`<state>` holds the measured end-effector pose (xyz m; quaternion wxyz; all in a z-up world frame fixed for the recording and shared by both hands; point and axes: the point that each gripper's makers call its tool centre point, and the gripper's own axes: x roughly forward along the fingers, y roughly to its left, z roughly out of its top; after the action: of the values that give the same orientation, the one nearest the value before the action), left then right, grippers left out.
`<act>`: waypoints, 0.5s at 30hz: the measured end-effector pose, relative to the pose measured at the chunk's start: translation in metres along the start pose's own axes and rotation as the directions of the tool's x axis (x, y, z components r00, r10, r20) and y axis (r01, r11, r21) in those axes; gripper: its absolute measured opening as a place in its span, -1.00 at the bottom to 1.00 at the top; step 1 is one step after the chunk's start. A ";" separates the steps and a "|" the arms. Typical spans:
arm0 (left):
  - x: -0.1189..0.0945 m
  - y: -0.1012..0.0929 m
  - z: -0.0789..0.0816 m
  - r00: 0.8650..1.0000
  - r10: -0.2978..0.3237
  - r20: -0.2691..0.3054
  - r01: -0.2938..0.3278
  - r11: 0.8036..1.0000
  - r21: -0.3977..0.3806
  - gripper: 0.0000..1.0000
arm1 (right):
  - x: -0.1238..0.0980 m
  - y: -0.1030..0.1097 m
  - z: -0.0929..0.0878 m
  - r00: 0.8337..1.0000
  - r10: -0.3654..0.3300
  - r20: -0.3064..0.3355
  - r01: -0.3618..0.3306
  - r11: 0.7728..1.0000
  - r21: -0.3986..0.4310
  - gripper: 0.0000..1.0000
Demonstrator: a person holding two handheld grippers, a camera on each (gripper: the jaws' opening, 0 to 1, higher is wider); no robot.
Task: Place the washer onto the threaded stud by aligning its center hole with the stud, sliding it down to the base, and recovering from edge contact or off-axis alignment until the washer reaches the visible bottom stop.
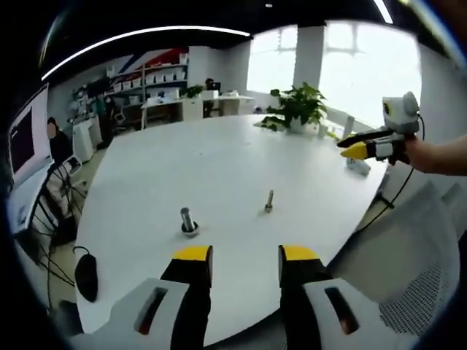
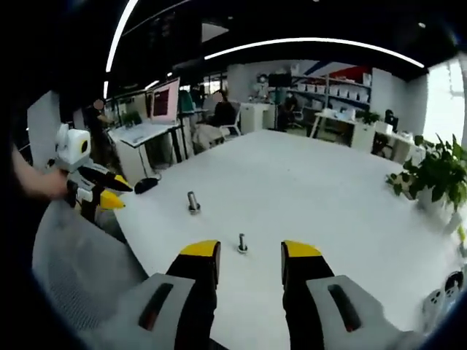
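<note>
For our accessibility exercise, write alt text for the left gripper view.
The open left gripper faces a white table with two upright threaded studs. The right gripper, hand-held, enters from the right near a potted plant.

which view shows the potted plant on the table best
The left gripper view: the potted plant stands whole at the table's far edge, lit by the window behind. The right gripper view catches it at the right edge, partly cut by the rim.

White table [image 1: 219,160] — grey metal studs [image 1: 189,221], yellow-tipped black tongs [image 1: 246,264], green plant [image 1: 298,106]
</note>
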<state>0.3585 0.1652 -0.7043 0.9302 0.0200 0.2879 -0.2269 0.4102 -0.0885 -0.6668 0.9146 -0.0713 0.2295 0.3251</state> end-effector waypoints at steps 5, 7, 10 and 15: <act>-0.004 0.008 0.015 0.996 0.054 0.068 -0.053 0.999 -0.011 -0.25 | -0.021 0.007 -0.006 0.996 0.027 0.087 -0.037 0.993 0.114 -0.05; -0.007 0.009 0.020 0.994 0.059 0.092 -0.058 0.998 -0.014 -0.25 | -0.021 0.010 -0.010 0.996 0.040 0.083 -0.052 0.989 0.140 -0.04; -0.010 0.008 0.032 0.987 0.046 0.151 -0.040 0.998 -0.041 -0.25 | -0.027 0.017 -0.010 0.993 0.048 0.107 -0.061 0.991 0.122 -0.10; -0.011 0.013 0.033 0.985 0.073 0.156 -0.070 0.997 -0.025 -0.24 | -0.035 0.017 0.001 0.984 0.022 0.177 -0.045 0.991 0.124 -0.03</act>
<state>0.3732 0.1759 -0.6724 0.9576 0.0033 0.2153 -0.1912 0.3754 -0.0945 -0.6493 0.9284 0.0199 0.1694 0.3302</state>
